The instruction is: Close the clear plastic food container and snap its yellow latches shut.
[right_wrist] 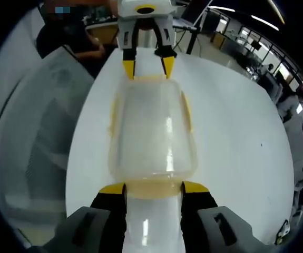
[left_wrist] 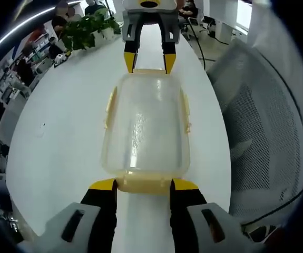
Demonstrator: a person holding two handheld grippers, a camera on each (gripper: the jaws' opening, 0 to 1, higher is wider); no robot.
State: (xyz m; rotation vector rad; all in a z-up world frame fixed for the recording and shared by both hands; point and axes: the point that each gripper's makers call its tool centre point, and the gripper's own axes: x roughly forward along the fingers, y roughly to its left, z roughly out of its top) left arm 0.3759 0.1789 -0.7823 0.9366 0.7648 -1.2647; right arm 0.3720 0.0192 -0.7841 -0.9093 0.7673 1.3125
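Note:
A clear plastic container [left_wrist: 146,124] [right_wrist: 151,132] lies lengthwise on the white table [left_wrist: 61,132] [right_wrist: 235,137] with its lid on top. Yellow side latches [left_wrist: 110,108] [right_wrist: 186,112] run along its long edges and flare slightly outward. My left gripper [left_wrist: 144,184] stands open at the near end, its yellow tips on either side of the end latch [left_wrist: 143,185]. My right gripper [right_wrist: 153,188] stands open the same way at the opposite end latch [right_wrist: 152,191]. Each gripper appears at the far end of the other's view: the right gripper [left_wrist: 148,60], the left gripper [right_wrist: 146,64].
A grey mesh office chair [left_wrist: 262,132] [right_wrist: 30,137] stands close beside the table's long edge. A green plant [left_wrist: 88,26] sits at the table's far end. A person [right_wrist: 69,37] sits beyond the other end. Office desks and lights fill the background.

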